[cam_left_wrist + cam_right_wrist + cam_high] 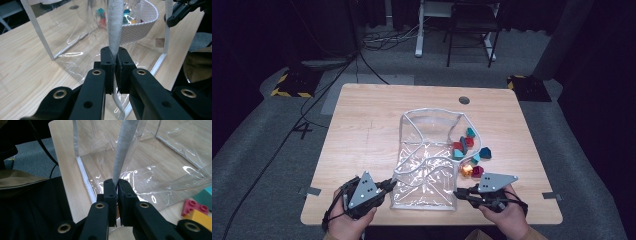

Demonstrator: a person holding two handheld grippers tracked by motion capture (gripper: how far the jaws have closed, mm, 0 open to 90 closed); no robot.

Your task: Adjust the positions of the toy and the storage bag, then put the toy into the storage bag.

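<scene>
Clear plastic bag (426, 165) lying mid-table (362, 130), light, limp, slippery; best taken by its stiffer white webbing edge (115, 25), already clamped tight in left tongs (114, 58) and right tongs (117, 185).

This looks like a lab or recording studio: dark curtains (257, 30) close it in, grey carpet (262, 145) lies underfoot, cables (382, 37) trail beyond the wooden table (367, 130), and hazard-striped base plates (292, 85) flank its far corners.
</scene>
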